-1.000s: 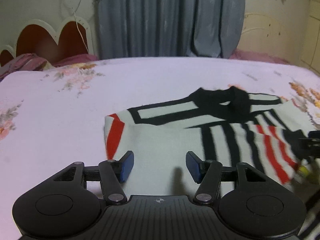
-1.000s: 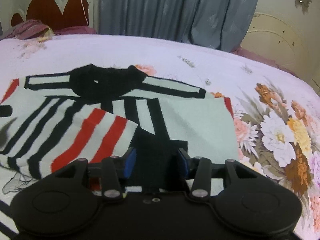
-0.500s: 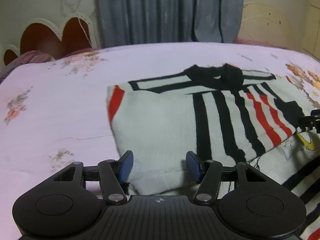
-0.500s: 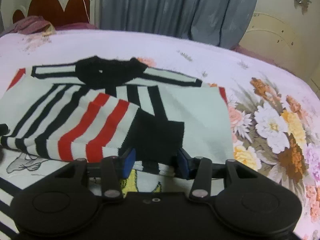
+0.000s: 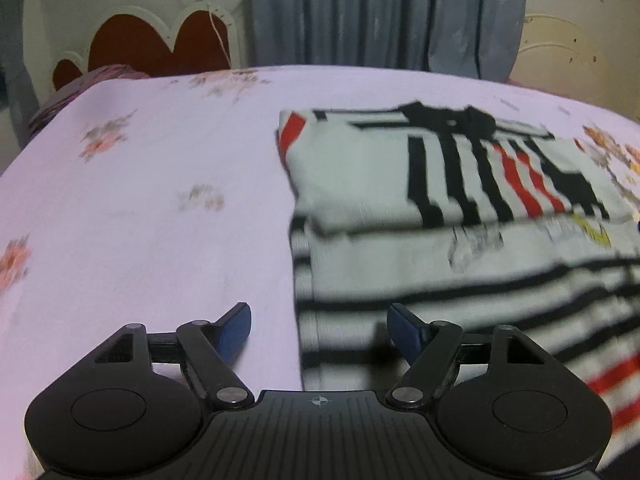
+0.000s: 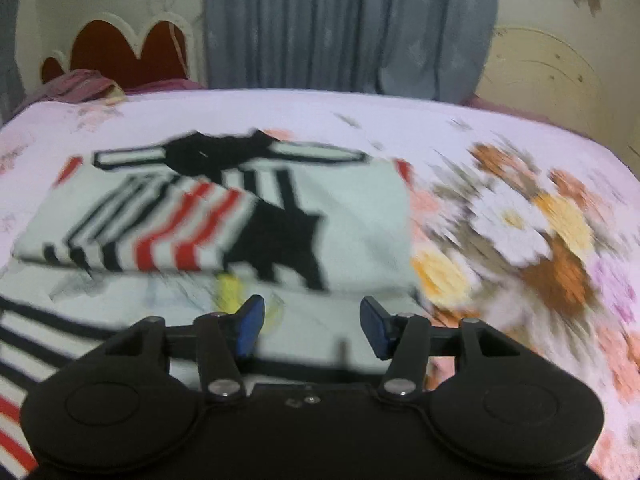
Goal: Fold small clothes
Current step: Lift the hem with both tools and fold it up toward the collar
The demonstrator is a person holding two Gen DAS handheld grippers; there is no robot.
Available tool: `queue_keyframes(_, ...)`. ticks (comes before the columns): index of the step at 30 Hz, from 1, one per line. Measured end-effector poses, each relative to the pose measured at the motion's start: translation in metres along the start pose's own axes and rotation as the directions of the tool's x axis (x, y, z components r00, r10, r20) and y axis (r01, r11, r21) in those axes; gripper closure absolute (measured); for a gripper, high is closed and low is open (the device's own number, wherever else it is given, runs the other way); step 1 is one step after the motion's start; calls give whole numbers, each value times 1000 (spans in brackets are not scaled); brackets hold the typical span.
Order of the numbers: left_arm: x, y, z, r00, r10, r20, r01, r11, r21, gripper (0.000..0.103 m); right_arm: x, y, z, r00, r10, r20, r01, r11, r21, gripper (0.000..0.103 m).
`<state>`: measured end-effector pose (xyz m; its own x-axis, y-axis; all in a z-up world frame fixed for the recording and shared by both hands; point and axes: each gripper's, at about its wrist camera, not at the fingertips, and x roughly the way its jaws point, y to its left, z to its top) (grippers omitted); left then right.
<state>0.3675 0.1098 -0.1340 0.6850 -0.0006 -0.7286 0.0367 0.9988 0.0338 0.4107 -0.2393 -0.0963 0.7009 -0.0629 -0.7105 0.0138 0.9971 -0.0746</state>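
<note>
A small white sweater with black and red stripes (image 5: pixel 440 200) lies flat on the bed, both sleeves folded across its chest and the black collar at the far end. It also shows in the right wrist view (image 6: pixel 224 216). My left gripper (image 5: pixel 318 330) is open and empty, over the sweater's near left edge. My right gripper (image 6: pixel 312 326) is open and empty, over the sweater's lower body just in front of the folded black sleeve cuff (image 6: pixel 288 236). Both views are blurred by motion.
The pink floral bedsheet (image 5: pixel 140 220) spreads to the left of the sweater, with a big flower print (image 6: pixel 520 232) to its right. A red and white headboard (image 5: pixel 160 40), a purple pillow (image 6: pixel 80 86) and grey curtains (image 5: pixel 380 12) stand behind.
My right gripper has opened and let go of the black sleeve cuff, which now lies on the sweater's chest. Both grippers have pulled back toward the sweater's hem.
</note>
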Motion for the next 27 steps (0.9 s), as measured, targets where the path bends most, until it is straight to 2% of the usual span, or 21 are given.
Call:
queue_keyframes(6, -29, -14, -41, 999, -14, -32, 12, 998, -66, 29, -25, -44, -45, 998, 39, -43, -36, 997, 67, 53)
queue_keyframes(8, -39, -19, -55, 999, -8, -44, 5, 998, -62, 29, -35, -57, -65, 997, 49, -64, -44, 997, 66, 53)
queue_keyframes(13, -64, -23, -87, 998, 9, -56, -13, 997, -76, 29, -55, -87, -113, 979, 151, -140, -131, 981, 146, 53)
queue_keyframes(16, -77, -26, -99, 998, 13, -59, -18, 995, -93, 30, -67, -91, -132, 966, 221, -132, -195, 963, 186, 51)
queue_keyframes(20, -91, -30, -114, 998, 3, -62, -10, 995, -103, 38, -81, -90, -143, 935, 330, -128, -297, 928, 226, 51)
queue_keyframes(23, -99, -31, -122, 998, -20, -65, 12, 993, -121, 40, -86, -88, -151, 913, 387, -128, -348, 904, 250, 52)
queue_keyframes(25, -103, -26, -127, 995, -76, -64, 65, 985, -160, 42, -88, -87, -157, 895, 428, -123, -383, 881, 278, 54)
queue_keyframes(27, -106, -19, -132, 984, -172, -55, 158, 966, -207, 42, -88, -87, -161, 869, 480, -115, -425, 846, 323, 56)
